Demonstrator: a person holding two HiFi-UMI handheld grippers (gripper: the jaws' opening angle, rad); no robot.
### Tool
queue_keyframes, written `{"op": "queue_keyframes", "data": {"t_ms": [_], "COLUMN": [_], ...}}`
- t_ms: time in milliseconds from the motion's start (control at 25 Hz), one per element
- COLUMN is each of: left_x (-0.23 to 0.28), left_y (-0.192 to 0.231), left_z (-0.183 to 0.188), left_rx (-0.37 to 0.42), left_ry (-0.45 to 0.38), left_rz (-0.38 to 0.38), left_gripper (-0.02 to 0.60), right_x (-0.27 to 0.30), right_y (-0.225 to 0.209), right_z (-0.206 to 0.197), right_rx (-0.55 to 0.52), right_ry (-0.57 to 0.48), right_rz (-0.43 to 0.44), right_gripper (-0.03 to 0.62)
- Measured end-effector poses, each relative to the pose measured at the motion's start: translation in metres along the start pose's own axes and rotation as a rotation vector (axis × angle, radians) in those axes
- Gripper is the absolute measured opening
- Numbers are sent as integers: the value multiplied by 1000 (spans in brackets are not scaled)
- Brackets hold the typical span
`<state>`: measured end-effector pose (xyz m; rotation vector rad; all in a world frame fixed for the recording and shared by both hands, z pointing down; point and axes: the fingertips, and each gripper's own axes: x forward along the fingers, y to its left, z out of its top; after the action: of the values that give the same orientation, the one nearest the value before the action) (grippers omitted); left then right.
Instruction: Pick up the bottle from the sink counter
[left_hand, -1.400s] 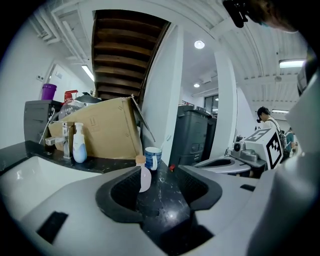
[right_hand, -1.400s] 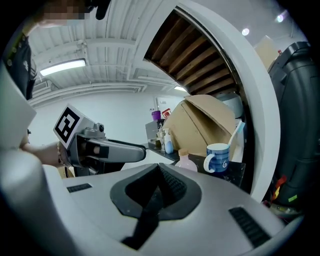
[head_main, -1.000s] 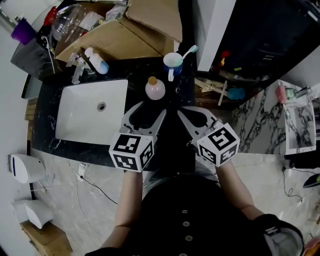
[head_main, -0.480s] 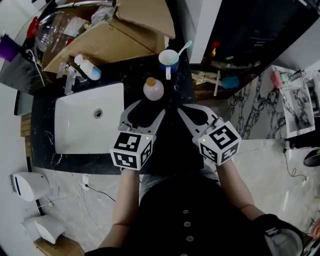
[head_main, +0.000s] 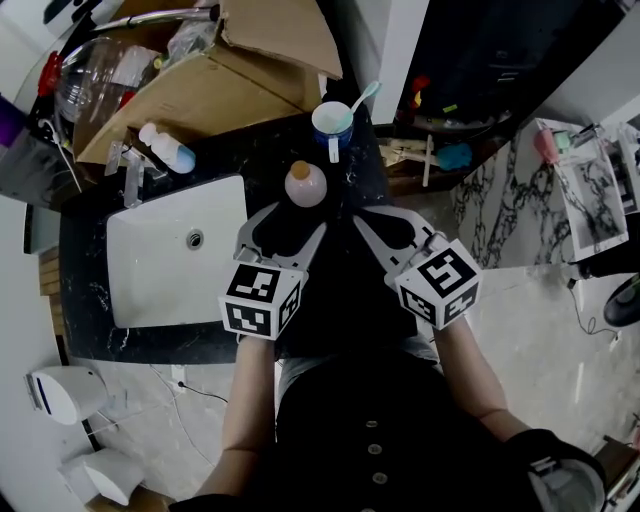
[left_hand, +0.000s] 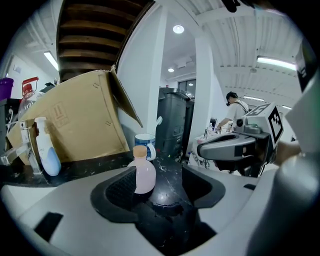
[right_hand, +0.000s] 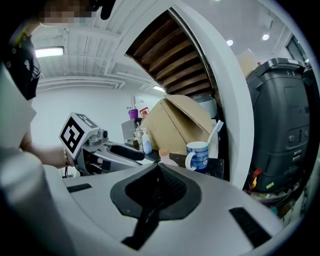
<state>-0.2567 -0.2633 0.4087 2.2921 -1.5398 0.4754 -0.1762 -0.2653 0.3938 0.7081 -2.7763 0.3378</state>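
Observation:
A small pink bottle (head_main: 306, 184) with a cork stopper stands upright on the black counter (head_main: 85, 330), right of the sink. My left gripper (head_main: 292, 216) is open and its jaws have just been opening. The bottle (left_hand: 143, 171) stands just past the fingertips, nearer the left jaw, with no pad pressing on it. In the left gripper view my left gripper (left_hand: 159, 175) points slightly down at it. My right gripper (head_main: 362, 222) hovers beside it to the right, jaws closed together and empty. Its tips (right_hand: 159, 167) meet in front of the bottle's cork (right_hand: 163, 155).
A blue mug (head_main: 332, 124) holding a toothbrush stands just behind the bottle. The white sink (head_main: 175, 262) lies to the left, with a faucet (head_main: 132, 170) and a white-and-blue bottle (head_main: 168, 147) behind it. An open cardboard box (head_main: 220, 70) fills the back of the counter.
My left gripper has edged closer to the pink bottle and its jaws stand a little wider. The right gripper has barely moved.

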Motion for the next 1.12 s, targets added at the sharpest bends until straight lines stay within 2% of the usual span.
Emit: {"op": "queue_keyframes", "data": {"t_ms": [280,560,1120], "left_x": [10,22,57], "left_y": [12,22,34], "left_z": [-1,-10,-27], "left_rx": [32,128,83], "left_ry": [24,83,125], "left_rz": [12,45,15], "left_gripper": [284,285,334], "right_x": [-1,1,19], "right_y": [-6,-14,-10], "right_z": [-6,-8,-34], "right_rx": [1,4,15], "right_ry": [12,13,103], "right_rz": [-23,-43,-28], "right_gripper": [5,5,5]}}
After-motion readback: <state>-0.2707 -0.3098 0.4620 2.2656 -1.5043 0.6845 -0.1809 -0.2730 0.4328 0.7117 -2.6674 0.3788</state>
